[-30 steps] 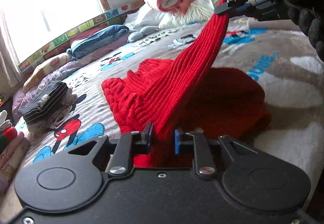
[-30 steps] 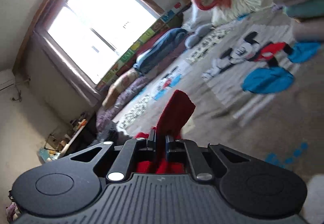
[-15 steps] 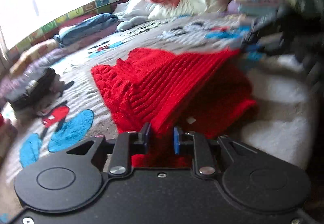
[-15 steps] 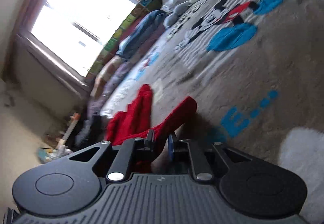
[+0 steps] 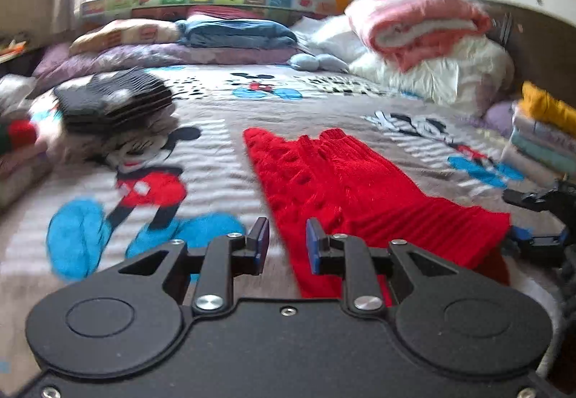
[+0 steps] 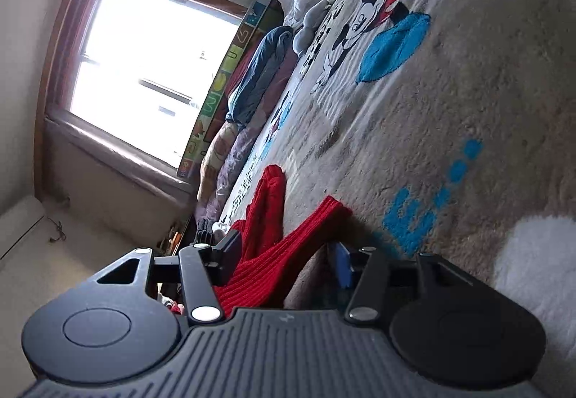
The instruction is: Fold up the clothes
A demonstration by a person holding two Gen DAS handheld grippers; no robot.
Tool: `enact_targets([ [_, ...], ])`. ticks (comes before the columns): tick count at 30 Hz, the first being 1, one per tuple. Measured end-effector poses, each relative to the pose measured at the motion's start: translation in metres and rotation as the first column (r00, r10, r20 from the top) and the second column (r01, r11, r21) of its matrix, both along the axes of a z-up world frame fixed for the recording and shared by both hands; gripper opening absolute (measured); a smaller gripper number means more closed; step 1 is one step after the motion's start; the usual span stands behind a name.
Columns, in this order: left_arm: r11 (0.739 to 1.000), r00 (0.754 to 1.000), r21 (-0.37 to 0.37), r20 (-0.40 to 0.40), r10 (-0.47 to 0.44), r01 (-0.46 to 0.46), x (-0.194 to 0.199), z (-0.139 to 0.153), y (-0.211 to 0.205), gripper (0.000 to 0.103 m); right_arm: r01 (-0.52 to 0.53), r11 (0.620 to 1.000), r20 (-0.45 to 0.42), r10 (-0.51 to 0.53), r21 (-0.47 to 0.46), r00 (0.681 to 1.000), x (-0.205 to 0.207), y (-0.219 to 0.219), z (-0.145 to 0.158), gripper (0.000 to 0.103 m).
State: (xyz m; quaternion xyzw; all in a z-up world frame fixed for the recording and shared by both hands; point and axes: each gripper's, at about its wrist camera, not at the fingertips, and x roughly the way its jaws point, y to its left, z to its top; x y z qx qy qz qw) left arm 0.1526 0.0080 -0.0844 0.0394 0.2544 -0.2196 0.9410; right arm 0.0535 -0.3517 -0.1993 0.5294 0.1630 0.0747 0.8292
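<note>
Lying flat on the grey cartoon-mouse bedspread, the red ribbed knit sweater shows whole only from the left wrist view, plus a black striped folded pile. Left gripper is spread, nothing between its fingers. Right gripper gapes wide around the sweater's edge, not pinching. Right view catches a blue "E" on the fleece.
</note>
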Motion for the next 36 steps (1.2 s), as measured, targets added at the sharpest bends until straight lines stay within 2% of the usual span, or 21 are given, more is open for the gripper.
enact_targets([
  [4,0.996,1.000,0.080,0.004,-0.026,0.025,0.043,0.004,-0.022,0.019,-0.017,1.000,0.009,0.018,-0.023,1.000,0.001,-0.002,-0.004,0.041],
  [8,0.992,0.999,0.119,0.006,-0.043,0.042,0.077,0.003,-0.033,0.019,-0.021,1.000,0.015,0.021,-0.010,1.000,0.003,-0.006,-0.008,0.031],
  [11,0.987,0.999,0.155,0.003,-0.052,0.051,0.102,-0.003,-0.047,0.019,-0.029,0.999,0.021,0.029,-0.016,0.999,0.004,-0.006,-0.010,0.029],
  [15,0.986,0.998,0.158,-0.012,-0.056,0.057,0.131,-0.011,-0.063,0.019,-0.045,0.999,0.035,0.046,-0.028,0.998,0.005,-0.006,-0.010,0.029],
  [18,0.985,0.998,0.165,-0.048,-0.050,0.057,0.153,-0.021,-0.073,0.019,-0.055,0.998,0.050,0.056,-0.028,0.997,0.005,-0.007,-0.012,0.029],
  [20,0.978,0.994,0.197,-0.096,-0.045,0.063,0.165,-0.031,-0.082,0.019,-0.062,0.998,0.059,0.064,-0.027,0.996,0.006,-0.008,-0.012,0.029],
  [23,0.978,0.990,0.199,-0.135,-0.035,0.061,0.171,-0.050,-0.082,0.020,-0.071,0.997,0.060,0.073,-0.029,0.996,0.007,-0.007,-0.013,0.028],
  [27,0.980,0.987,0.190,-0.162,-0.023,0.054,0.175,-0.048,-0.080,0.022,-0.071,0.997,0.061,0.073,-0.031,0.996,0.007,-0.006,-0.012,0.028],
  [31,0.983,0.982,0.174,-0.186,-0.031,0.064,0.171,-0.031,-0.074,0.024,-0.070,0.997,0.065,0.072,-0.023,0.995,0.007,-0.007,-0.012,0.027],
  [36,0.997,0.992,0.076,-0.129,-0.008,0.018,0.124,-0.004,-0.035,0.024,-0.072,0.997,0.068,0.073,-0.006,0.995,0.008,-0.008,-0.012,0.028],
])
